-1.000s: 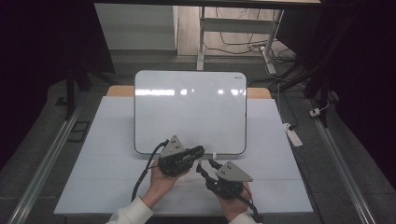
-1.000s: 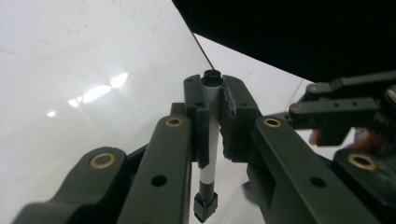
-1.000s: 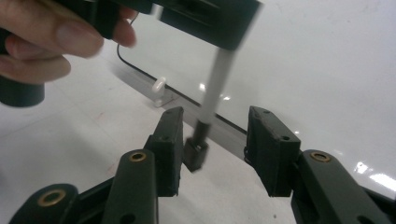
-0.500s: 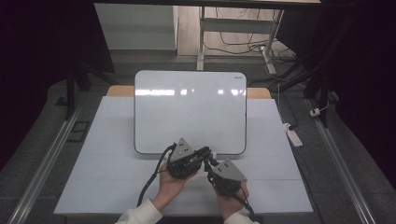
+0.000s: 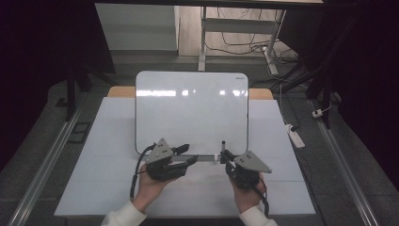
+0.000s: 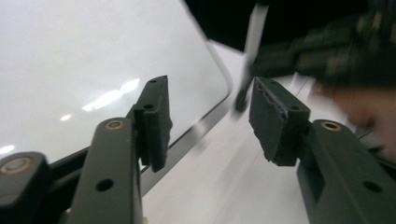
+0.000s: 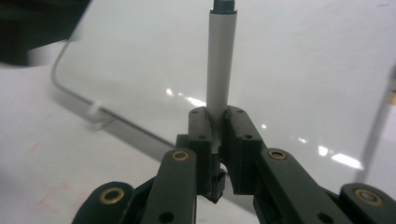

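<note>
A glossy white rectangular whiteboard with rounded corners [image 5: 191, 110] lay flat on the pale table [image 5: 94, 155]. At the whiteboard's near edge, the right gripper [image 7: 215, 122] had its 2 jaws closed tight on a slim grey marker pen with a dark tip [image 7: 221, 60], which pointed out over the whiteboard. The left gripper [image 6: 208, 116] stood by the same near edge, jaws spread wide and empty. Judging from this, the step was bringing the tip to the whiteboard; doing it well likely meant tilting the marker steeply, pressing lightly, and steadying the whiteboard's edge with the free gripper.
</note>
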Demonstrator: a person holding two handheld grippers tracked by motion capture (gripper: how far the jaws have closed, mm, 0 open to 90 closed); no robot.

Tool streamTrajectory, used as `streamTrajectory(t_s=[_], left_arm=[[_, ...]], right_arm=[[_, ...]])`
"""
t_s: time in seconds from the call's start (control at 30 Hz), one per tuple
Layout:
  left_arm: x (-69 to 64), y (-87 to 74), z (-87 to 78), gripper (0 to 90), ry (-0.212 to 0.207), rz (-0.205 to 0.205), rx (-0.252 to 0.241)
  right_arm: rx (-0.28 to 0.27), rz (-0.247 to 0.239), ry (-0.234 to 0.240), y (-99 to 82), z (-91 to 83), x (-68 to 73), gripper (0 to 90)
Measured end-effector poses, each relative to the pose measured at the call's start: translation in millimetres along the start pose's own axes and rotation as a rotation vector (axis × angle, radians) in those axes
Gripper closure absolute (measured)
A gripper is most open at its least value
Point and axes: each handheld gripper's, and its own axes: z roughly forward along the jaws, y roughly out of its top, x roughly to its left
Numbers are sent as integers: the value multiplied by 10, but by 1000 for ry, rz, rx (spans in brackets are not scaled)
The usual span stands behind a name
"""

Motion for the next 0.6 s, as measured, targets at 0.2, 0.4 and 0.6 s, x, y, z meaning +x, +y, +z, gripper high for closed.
streamTrajectory(t_s=[0.2,0.4,0.6], left_arm=[[259,-282,-468,420,77,-12,92],[400,-610,-717,378,121,-31,195],[528,-911,-905,356,157,-91,235]], right_arm=[[56,73,-28,150,25,-403,806],[164,77,-22,281,271,-567,806],[280,116,-29,325,538,-733,806]])
